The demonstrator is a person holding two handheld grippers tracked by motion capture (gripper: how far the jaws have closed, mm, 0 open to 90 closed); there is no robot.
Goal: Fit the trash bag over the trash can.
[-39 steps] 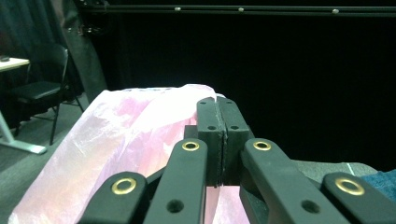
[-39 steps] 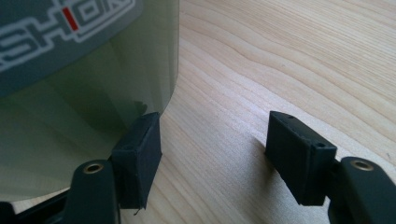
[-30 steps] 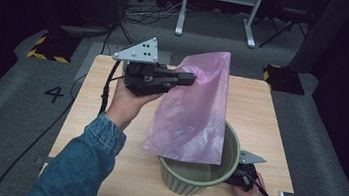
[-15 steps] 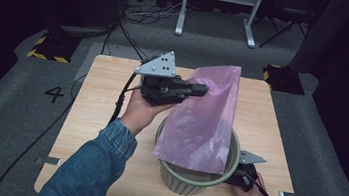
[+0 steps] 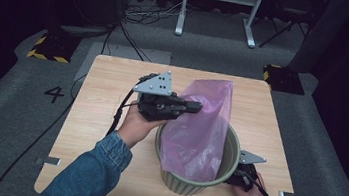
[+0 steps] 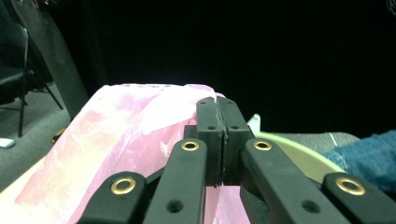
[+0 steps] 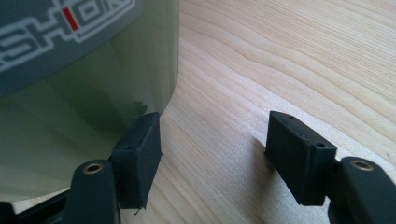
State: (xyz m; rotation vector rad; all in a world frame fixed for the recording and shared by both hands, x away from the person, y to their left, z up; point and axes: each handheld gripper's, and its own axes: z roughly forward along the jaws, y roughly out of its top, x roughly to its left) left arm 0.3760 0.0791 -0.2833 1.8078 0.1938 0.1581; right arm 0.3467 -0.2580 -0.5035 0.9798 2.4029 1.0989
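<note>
A thin pink plastic bag (image 5: pixel 199 126) hangs with its lower part inside a round olive-green bin (image 5: pixel 232 153) on the wooden table (image 5: pixel 96 103). My left gripper (image 5: pixel 197 107) lies level above the bin's far-left rim, shut on the bag's upper edge. In the left gripper view the jaws (image 6: pixel 217 112) are pressed together with the bag (image 6: pixel 116 135) draped to their left, and the bin's rim (image 6: pixel 299 156) shows behind. My right gripper (image 5: pixel 239 175) rests on the table at the bin's right side. Its jaws (image 7: pixel 215 149) stand open, the left pad (image 7: pixel 137 154) against the bin's wall (image 7: pixel 84 93).
A denim sleeve (image 5: pixel 93 168) reaches in from the bottom left. The bin stands near the table's front edge. Bare wood lies to the left and behind it. A white metal stand (image 5: pixel 219 8) and cables lie on the floor beyond the table.
My left gripper has moved down and toward the bin with the bag. The bag, earlier draped over the far rim, now hangs inside the bin. The right gripper has stayed put.
</note>
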